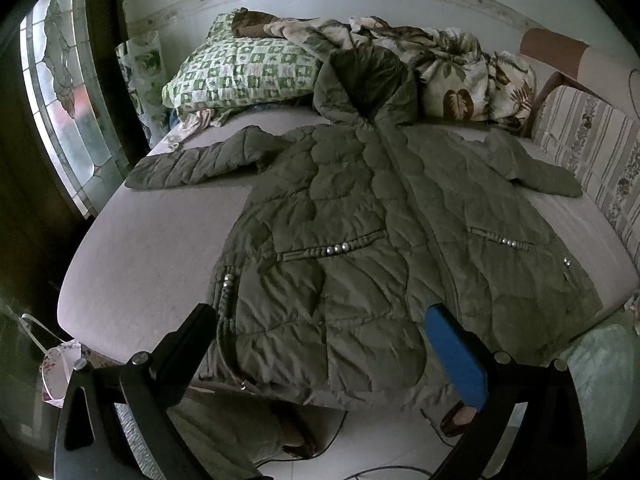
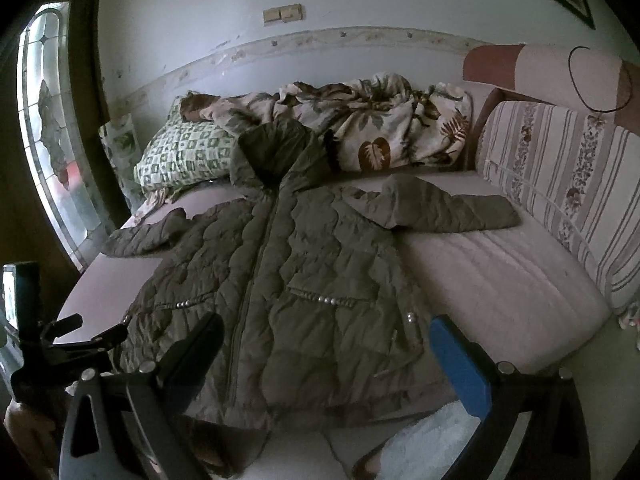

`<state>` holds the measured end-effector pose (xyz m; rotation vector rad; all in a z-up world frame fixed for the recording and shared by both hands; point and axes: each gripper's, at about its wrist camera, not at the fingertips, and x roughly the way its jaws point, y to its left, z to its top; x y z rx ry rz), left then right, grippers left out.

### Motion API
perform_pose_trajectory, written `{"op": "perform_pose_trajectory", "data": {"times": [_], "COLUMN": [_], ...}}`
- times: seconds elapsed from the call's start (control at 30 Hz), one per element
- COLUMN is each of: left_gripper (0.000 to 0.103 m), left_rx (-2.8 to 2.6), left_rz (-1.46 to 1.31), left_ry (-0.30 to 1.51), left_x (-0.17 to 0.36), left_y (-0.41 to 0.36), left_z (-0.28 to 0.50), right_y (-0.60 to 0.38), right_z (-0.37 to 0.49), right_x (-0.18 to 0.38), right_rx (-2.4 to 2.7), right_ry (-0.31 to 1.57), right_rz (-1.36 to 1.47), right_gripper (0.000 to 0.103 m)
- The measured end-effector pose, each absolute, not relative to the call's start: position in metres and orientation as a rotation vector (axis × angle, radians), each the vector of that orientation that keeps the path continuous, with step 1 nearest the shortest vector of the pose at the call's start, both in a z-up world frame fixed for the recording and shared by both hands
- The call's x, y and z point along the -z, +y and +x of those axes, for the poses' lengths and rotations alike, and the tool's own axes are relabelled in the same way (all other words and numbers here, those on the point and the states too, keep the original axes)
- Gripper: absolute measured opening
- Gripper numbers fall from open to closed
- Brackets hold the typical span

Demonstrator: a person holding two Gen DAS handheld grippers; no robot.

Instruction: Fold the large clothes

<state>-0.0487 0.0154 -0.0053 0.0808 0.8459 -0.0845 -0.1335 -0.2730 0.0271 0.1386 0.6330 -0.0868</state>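
Observation:
An olive quilted hooded jacket [image 1: 360, 232] lies flat and zipped on a pale mattress [image 1: 140, 264], hood toward the wall, both sleeves spread sideways, hem at the near edge. My left gripper [image 1: 320, 316] hovers open above the hem's left half, nothing between its black and blue fingers. In the right wrist view the same jacket [image 2: 288, 280] fills the middle. My right gripper [image 2: 326, 332] is open over the hem's right part, also empty. The left gripper's body [image 2: 52, 344] shows at the left edge of that view.
A green checked pillow [image 1: 240, 72] and a crumpled leaf-print blanket [image 1: 440, 64] lie at the head of the bed. A striped floral backrest [image 2: 560, 184] lines the right side. A glass door [image 1: 60, 112] stands left. Cables and a bag [image 1: 60, 364] lie on the floor below.

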Motion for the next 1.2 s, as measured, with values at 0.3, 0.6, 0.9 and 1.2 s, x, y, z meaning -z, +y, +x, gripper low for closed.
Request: {"op": "perform_pose_trajectory", "data": {"times": [0.3,0.6,0.9,1.2], "left_gripper": [0.103,0.103,0.103,0.103], "left_rx": [0.082,0.082,0.077,0.069], "left_rz": [0.084,0.083,0.090,0.082], "left_ry": [0.858,0.843,0.847,0.856], "left_x": [0.0029,0.0017,0.0005,-0.0030], "left_y": [0.0164,0.0163,0.0164,0.0168], "left_z": [-0.0497,-0.0523,-0.0538,-0.0563], "right_y": [-0.2704,-0.2657,-0.2664,-0.2654], "right_z": [-0.1337,-0.1303,-0.1300,-0.1294], "right_x": [-0.0220,-0.0222,-0.0205,-0.0185], "right_rx": [0.080,0.079,0.085,0.096], "right_ry": [0.644,0.644,0.664,0.671], "right_rz": [0.119,0.107,0.101,0.089], "right_gripper": [0.103,0.103,0.103,0.103]}}
